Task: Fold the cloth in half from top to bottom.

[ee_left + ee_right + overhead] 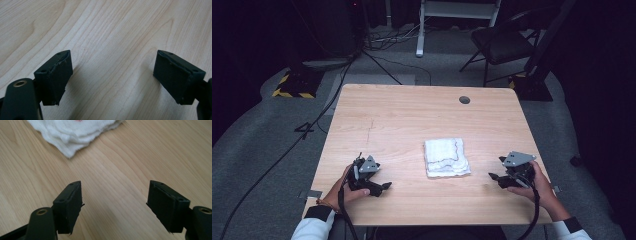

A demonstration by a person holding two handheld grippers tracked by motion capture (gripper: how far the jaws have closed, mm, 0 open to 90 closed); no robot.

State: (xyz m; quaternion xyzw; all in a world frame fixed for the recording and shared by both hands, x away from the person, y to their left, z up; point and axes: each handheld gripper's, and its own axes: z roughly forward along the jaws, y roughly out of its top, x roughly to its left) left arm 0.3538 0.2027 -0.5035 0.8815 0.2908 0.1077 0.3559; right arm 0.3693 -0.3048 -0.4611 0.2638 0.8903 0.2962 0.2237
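A white cloth (446, 157), folded into a small square with a thin dark line along its edge, lies on the wooden table (412, 115) right of centre. Its corner (72, 135) shows at the top of the right gripper view. My right gripper (495, 177) is held low to the right of the cloth, jaws apart with bare wood between them (113, 207). My left gripper (384, 186) rests near the front left of the table, well apart from the cloth, its jaws wide with nothing between them (112, 77).
A round grey cable port (464, 100) sits near the table's far edge. Beyond the table stand a dark chair (502, 45) and a white frame (422, 30). Cables run over the grey floor at the left. A dark stand (532, 85) is at the far right corner.
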